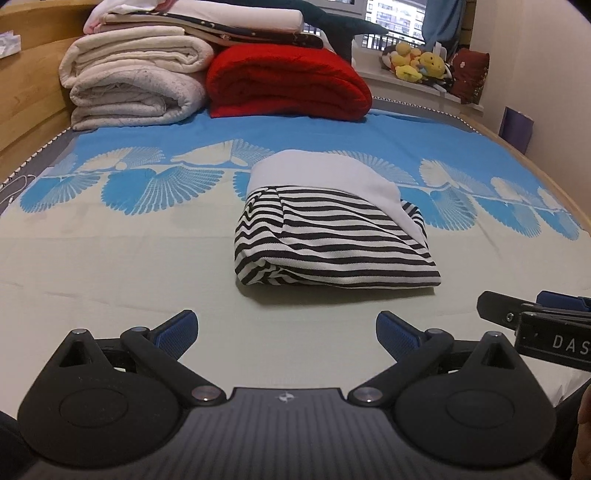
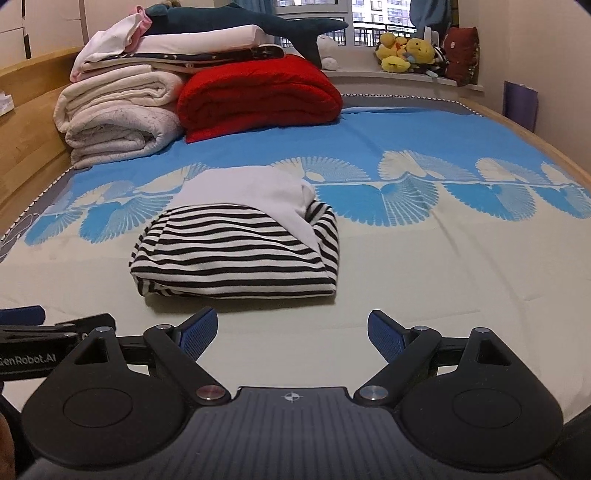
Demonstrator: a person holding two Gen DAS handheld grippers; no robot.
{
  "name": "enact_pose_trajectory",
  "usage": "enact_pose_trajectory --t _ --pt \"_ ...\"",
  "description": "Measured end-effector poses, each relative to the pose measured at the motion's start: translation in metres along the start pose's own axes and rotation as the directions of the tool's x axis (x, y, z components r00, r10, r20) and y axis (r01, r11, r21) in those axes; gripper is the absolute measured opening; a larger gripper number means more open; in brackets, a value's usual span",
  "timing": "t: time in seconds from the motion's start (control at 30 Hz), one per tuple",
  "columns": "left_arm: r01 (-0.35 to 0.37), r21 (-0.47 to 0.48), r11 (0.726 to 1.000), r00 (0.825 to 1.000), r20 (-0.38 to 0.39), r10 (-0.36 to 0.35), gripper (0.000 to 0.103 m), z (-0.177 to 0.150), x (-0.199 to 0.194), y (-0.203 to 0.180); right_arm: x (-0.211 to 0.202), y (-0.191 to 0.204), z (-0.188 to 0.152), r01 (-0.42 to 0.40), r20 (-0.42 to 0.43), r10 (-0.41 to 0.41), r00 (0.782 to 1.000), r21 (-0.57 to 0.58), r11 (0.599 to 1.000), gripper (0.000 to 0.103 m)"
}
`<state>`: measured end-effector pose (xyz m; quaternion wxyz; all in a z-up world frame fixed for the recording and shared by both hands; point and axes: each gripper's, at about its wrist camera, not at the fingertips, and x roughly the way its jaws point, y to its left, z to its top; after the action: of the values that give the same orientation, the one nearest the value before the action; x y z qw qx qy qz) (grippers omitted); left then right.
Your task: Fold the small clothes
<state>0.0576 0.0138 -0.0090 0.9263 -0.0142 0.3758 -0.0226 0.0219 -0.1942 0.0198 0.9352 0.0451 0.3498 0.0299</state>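
Bed: wooden frame (image 2: pixel 33 107), blue-cream sheet (image 2: pixel 443 258) | window (image 2: pixel 369 26), sill with plush toys (image 2: pixel 402 53) | cream wall (image 2: pixel 554 55)

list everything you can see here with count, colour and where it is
striped garment: one, black and white stripes with a plain white part, folded, mid bed
bedsheet: one, cream and blue with fan pattern, covering the bed
red blanket: one, red, folded, far end of bed
white quilts: stack, cream, left of the red blanket
plush shark: one, dark teal, atop the stack
yellow plush toys: several, windowsill
left gripper: open, empty, near edge
right gripper: open, empty, near edge
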Motion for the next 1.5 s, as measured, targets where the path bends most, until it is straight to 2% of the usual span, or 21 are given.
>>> enact_pose_trajectory --t 0.47,1.5 --pt "-0.009 -0.024 1.000 1.000 -0.003 0.009 0.102 0.001 0.002 0.002 0.002 0.024 0.004 -0.018 0.027 0.019 0.999 -0.055 0.998 0.089" --pt "-0.012 -0.010 1.000 1.000 -0.005 0.012 0.102 0.001 0.006 0.003 0.003 0.024 0.004 -0.018 0.018 0.019 1.000 -0.048 0.999 0.089"
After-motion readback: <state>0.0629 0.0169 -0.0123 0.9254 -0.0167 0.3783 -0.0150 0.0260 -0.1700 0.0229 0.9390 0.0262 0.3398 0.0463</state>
